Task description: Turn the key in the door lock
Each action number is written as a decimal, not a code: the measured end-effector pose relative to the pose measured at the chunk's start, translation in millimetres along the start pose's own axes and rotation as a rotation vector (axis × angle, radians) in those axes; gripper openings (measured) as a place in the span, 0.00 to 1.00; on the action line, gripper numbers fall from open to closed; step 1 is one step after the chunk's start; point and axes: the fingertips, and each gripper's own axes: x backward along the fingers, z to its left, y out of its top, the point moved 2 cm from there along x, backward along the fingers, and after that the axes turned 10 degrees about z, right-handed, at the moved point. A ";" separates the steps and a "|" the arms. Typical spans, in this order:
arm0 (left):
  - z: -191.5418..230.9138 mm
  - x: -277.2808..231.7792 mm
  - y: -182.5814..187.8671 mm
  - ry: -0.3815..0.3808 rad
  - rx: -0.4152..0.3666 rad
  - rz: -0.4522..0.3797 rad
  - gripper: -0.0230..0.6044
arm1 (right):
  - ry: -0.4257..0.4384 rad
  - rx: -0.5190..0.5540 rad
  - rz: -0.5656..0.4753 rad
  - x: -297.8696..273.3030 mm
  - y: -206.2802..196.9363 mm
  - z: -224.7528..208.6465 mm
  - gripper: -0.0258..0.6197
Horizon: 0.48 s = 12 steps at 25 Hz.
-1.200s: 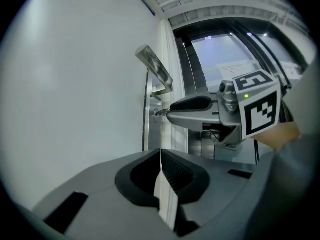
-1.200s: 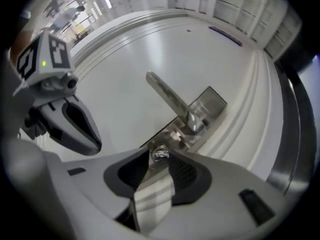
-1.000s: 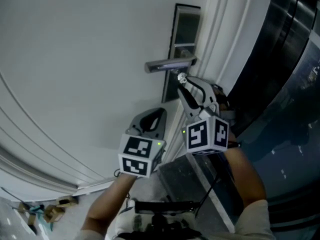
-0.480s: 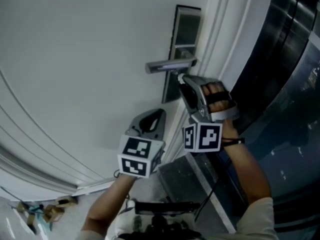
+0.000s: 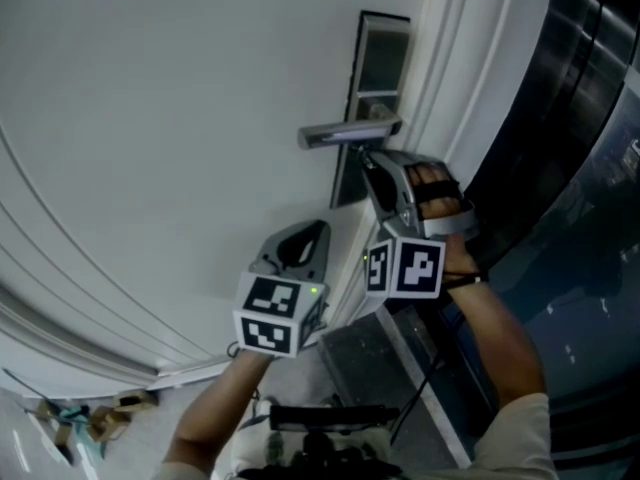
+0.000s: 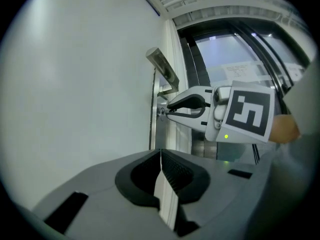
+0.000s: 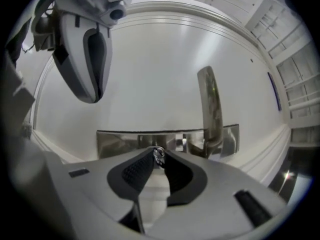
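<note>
Under the door handle [image 5: 350, 133], my right gripper [image 7: 159, 151] is closing its jaws on the key [image 7: 159, 157] in the lock plate [image 7: 120, 143]. My left gripper [image 6: 160, 152] hangs back, jaws together, empty

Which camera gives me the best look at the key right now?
Right gripper view: the key sits close up between the right hand-held gripper's closing jaws. Left gripper view shows it tiny, side-on. Head view hides it behind that gripper.
</note>
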 end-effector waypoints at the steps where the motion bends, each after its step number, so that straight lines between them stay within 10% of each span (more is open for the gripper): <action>1: -0.3 -0.5 -0.3 -0.001 0.000 0.002 0.07 | 0.011 -0.023 0.001 -0.1 0.0 -0.6 0.16; 12: -2.0 -5.5 -1.3 -0.014 0.002 0.007 0.07 | 0.199 -0.516 -0.052 -0.7 -3.0 -12.5 0.17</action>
